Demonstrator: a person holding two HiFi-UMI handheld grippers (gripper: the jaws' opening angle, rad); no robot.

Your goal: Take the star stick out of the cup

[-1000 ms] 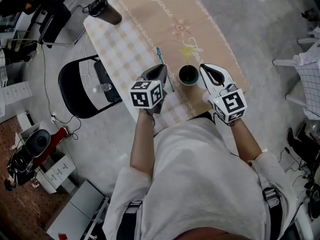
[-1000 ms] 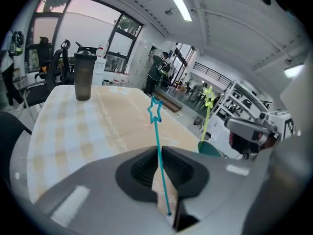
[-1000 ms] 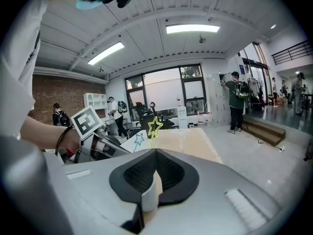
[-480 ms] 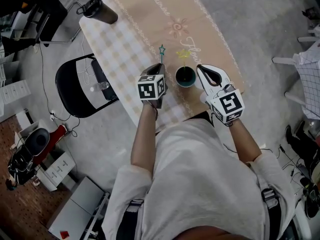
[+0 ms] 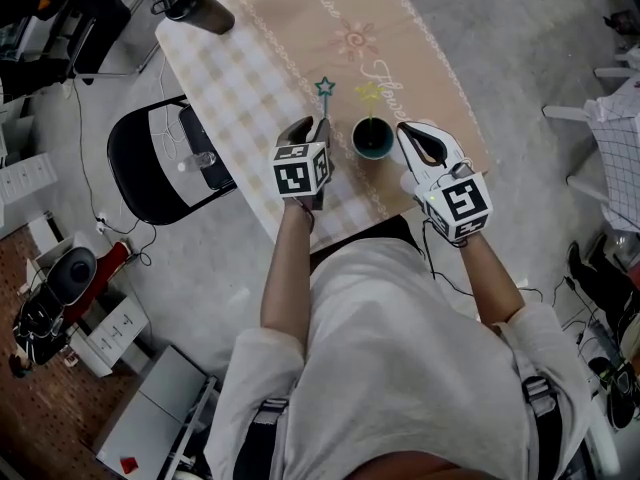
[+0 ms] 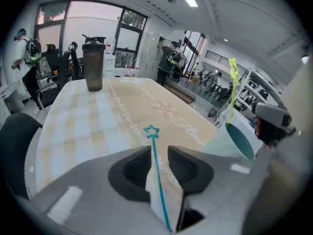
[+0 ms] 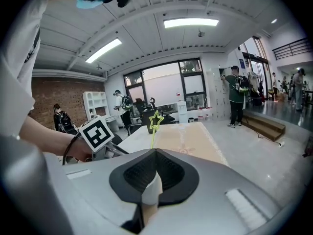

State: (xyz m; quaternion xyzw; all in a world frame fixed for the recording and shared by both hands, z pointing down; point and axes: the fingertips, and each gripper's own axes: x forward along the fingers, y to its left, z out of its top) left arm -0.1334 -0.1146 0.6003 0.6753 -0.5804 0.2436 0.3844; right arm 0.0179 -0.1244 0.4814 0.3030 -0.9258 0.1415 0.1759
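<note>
Head view, stock by size, as I log it from the remote desk.

1. Table (image 5: pixel 330 28): long, beige cloth w/ a checked strip, runs 11 to 5 o'clock.
2. Chair (image 5: pixel 140 163): black, at the table's 9 o'clock, just beside its edge.
3. Left gripper (image 5: pixel 312 126): over the near table edge, pointing to 12 o'clock. In the left gripper view (image 6: pixel 159 150) the jaws have just been opening & stand apart. The teal star stick (image 6: pixel 160 179) runs lengthwise thru the gap, star end past the tips. I see no pad pressing on it.
4. Right gripper (image 5: pixel 410 133): just beside the cup, at its 3 o'clock. In the right gripper view (image 7: pixel 155 151) the jaws are together, nothing btwn them.
5. Shaker bottle (image 5: pixel 195 6): dark, upright per the left gripper view (image 6: pixel 93 65), at the table's far end. It is 11 o'clock from the left gripper, well apart.
6. Cup (image 5: pixel 357 140): teal inside, btwn the two grippers.
7. Yellow star stick (image 5: pixel 369 103): stands in the cup, star at 12 o'clock.
8. Teal star stick (image 5: pixel 323 93): out of the cup, near its 9 o'clock. I can't tell whether it touches the cloth.
</note>
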